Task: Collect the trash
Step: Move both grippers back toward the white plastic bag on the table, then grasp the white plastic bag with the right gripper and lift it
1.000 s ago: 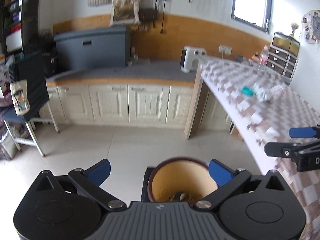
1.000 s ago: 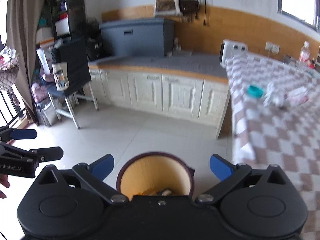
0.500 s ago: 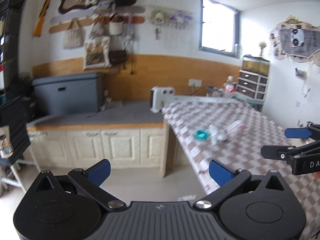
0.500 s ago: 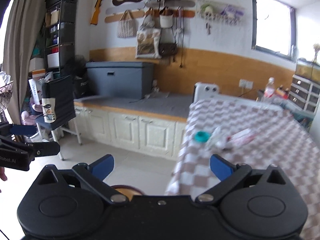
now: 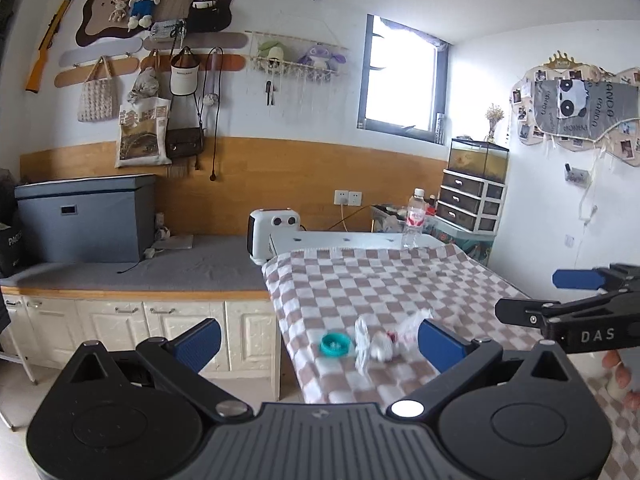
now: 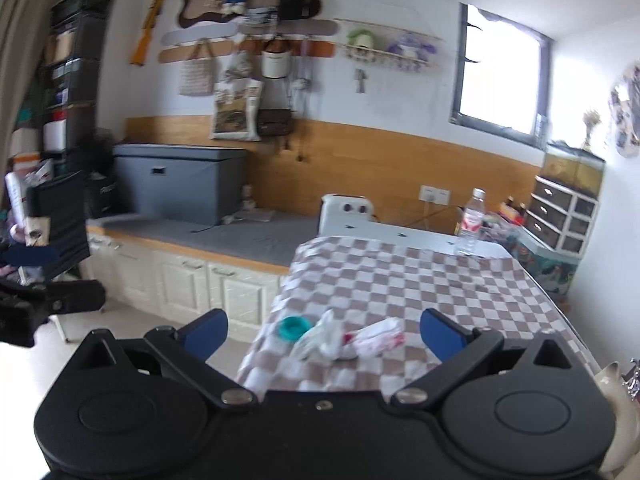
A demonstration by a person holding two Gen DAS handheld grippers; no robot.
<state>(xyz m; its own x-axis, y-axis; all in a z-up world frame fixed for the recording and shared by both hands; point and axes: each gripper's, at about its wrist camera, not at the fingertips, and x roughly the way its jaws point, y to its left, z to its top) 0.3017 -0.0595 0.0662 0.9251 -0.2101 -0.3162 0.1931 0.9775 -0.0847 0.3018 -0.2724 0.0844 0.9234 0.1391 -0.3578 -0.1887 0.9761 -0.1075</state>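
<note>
Both grippers have swung up and away from the yellow-lined bin on the floor, which filled the space between their jaws a second ago and is now out of sight in both views. Ahead of them instead is the checked tablecloth (image 5: 384, 280), so I'd judge the drop into the bin is over and the next pick is being lined up.

Going down in size: the table runs straight away from both sets of jaws, with a water bottle (image 5: 414, 218) standing at its far end, well beyond reach. Much nearer, framed between the blue pads of the left gripper (image 5: 318, 342), lies a crumpled clear plastic wrapper (image 5: 370, 340) with a red-and-white scrap in it, and just to its left a small teal lid (image 5: 335, 344). In the right wrist view the same heap of wrapper (image 6: 344, 338) and teal lid (image 6: 294, 326) sits between the pads of the right gripper (image 6: 324, 330), close to the table's near edge.

Both grippers are held roughly level, pointing along the table, not yet tipped down toward the trash. Each has its jaws spread wide and empty. The right one shows at the left one's right side (image 5: 576, 300), a little ahead, with fingertips (image 5: 618, 372) of the person's hand behind it.
</note>
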